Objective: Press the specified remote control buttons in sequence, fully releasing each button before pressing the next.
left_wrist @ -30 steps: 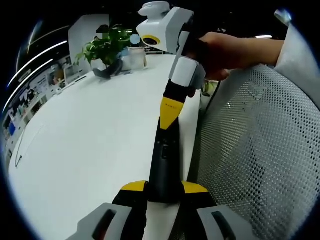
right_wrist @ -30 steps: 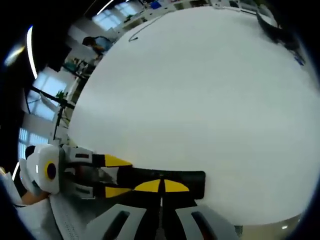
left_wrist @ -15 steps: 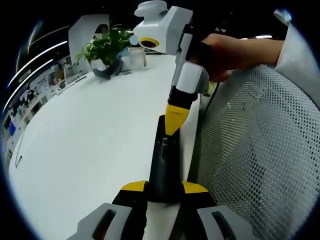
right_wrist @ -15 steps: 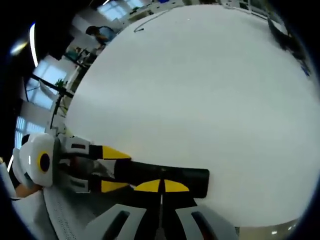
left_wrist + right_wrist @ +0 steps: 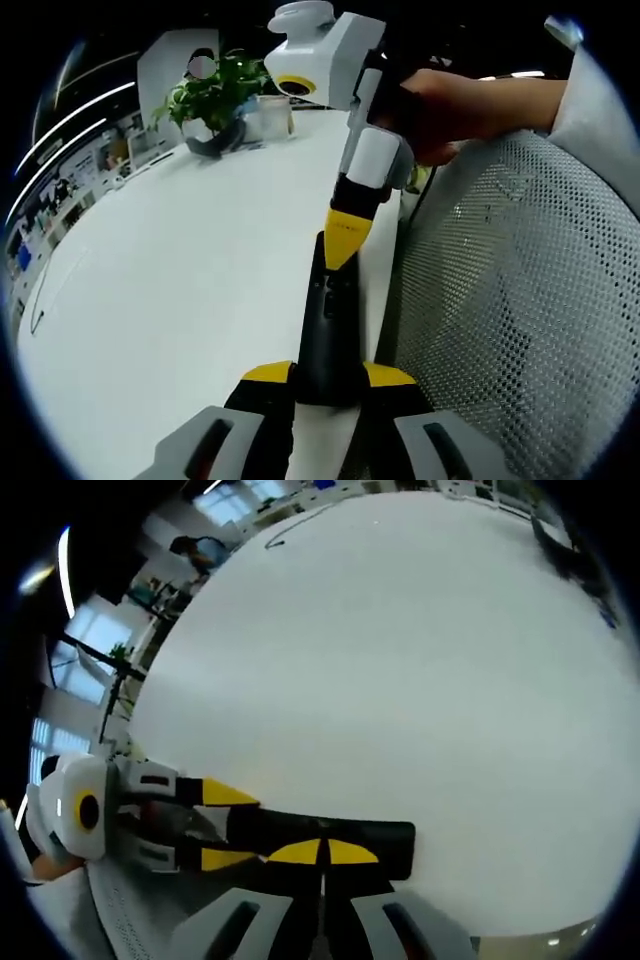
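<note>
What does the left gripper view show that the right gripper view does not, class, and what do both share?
Left gripper view alone: a potted plant at the table's far end, a white mesh chair back, and a hand holding the right gripper. Right gripper view alone: bright windows beyond the table edge. Both share the white table, the black remote clamped by the left gripper, and the right gripper's shut yellow tips over it.

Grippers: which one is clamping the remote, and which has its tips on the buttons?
The left gripper clamps the black remote at its near end; the right gripper comes from above, shut tips on its face.
</note>
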Demonstrator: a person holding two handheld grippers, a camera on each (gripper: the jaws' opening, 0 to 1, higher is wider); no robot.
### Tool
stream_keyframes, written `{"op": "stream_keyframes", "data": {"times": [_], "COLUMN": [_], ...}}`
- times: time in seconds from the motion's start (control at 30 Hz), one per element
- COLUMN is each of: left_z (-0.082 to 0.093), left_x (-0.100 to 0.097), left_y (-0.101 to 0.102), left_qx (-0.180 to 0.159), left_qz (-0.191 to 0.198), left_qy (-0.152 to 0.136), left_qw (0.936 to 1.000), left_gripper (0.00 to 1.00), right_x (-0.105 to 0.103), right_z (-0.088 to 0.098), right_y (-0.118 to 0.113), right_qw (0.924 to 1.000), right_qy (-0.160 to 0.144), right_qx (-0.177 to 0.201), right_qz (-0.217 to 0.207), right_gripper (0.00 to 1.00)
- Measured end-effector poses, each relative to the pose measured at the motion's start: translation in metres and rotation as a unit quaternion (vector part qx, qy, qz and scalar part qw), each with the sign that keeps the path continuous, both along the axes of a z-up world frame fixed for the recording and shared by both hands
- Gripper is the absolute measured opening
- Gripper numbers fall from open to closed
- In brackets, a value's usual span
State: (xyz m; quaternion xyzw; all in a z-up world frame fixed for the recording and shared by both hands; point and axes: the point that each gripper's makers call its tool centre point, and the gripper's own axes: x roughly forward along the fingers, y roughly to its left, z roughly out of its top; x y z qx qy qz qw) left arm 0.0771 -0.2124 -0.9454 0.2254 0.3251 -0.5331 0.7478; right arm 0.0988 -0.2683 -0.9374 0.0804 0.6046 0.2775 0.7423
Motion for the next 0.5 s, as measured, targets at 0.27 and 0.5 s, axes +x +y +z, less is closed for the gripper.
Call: {"op": "stream_keyframes", "data": {"times": [0.27, 0.5], "left_z": [0.0001, 0.0001], "left_x": [-0.0002, -0.0003], "left_y": [-0.0001, -0.0001], "left_qx": [-0.001, -0.002], "left_qz": [0.000, -0.001], "left_qy": [0.000, 0.000], "left_qw": [1.0000, 1.0000], "left_gripper": [0.25, 0.25], "right_x": [-0.0012, -0.0012], "right_z": [0.0004, -0.0002], "right_y": [0.0015, 0.0015], "right_qw": [0.9999, 0.9995], "right_qy": [-0.007, -0.016], "right_qx": [-0.005, -0.009], "right_qz": [0.013, 0.024], "right_gripper": [0.00, 0.00]}}
